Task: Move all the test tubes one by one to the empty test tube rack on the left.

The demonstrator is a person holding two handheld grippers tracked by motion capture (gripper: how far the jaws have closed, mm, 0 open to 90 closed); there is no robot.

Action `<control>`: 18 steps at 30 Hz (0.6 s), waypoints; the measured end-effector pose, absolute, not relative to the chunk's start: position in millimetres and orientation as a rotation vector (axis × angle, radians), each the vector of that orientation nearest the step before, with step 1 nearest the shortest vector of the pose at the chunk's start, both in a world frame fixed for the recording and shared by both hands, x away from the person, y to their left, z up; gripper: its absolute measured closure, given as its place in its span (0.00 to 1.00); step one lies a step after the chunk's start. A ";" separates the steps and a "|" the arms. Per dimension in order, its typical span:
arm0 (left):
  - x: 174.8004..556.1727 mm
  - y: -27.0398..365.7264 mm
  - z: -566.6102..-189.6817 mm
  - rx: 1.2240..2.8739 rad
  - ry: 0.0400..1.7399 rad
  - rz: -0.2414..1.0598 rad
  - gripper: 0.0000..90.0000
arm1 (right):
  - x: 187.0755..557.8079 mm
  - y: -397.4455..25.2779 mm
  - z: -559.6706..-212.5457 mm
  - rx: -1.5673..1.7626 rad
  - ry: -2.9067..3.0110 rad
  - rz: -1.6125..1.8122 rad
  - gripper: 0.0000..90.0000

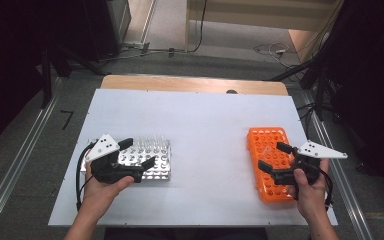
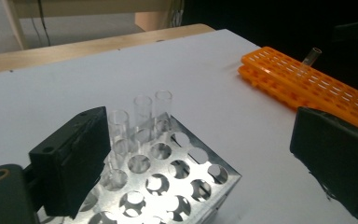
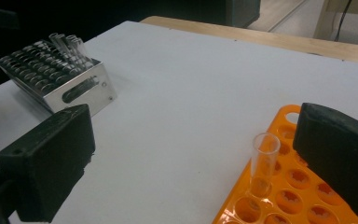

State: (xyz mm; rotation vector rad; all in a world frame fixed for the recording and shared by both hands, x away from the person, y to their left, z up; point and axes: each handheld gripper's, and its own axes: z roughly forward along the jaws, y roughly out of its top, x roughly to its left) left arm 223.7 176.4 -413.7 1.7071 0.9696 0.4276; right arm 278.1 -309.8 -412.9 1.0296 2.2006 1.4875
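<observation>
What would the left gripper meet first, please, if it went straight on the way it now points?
Probably the glass tubes standing in the metal rack: they rise between the open jaws of the left gripper, just ahead. Depth is hard to judge.

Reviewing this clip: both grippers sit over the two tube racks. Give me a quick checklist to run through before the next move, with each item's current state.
1. Left gripper open, jaws wide apart and holding nothing: ok.
2. Right gripper open and holding nothing: ok.
3. Glass tubes standing upright at the far corner of the metal rack, ready for pickup: ok.
4. Single clear tube seated in a hole of the orange rack, standing free between the right jaws: ok, though it leans slightly.
5. Free holes in the orange rack for more tubes: ok.
6. Exact count of tubes in the metal rack: cannot tell.
</observation>
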 end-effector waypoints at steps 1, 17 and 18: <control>222.7 174.9 -414.6 1.707 0.967 0.417 0.04 | 279.9 -310.3 -413.9 1.035 2.200 1.488 0.00; 216.2 163.7 -421.1 1.720 0.917 0.387 0.00 | 303.5 -317.6 -438.6 1.156 2.236 1.410 0.05; 216.5 163.5 -421.6 1.720 0.920 0.386 0.00 | 305.1 -318.0 -440.8 1.155 2.245 1.401 0.07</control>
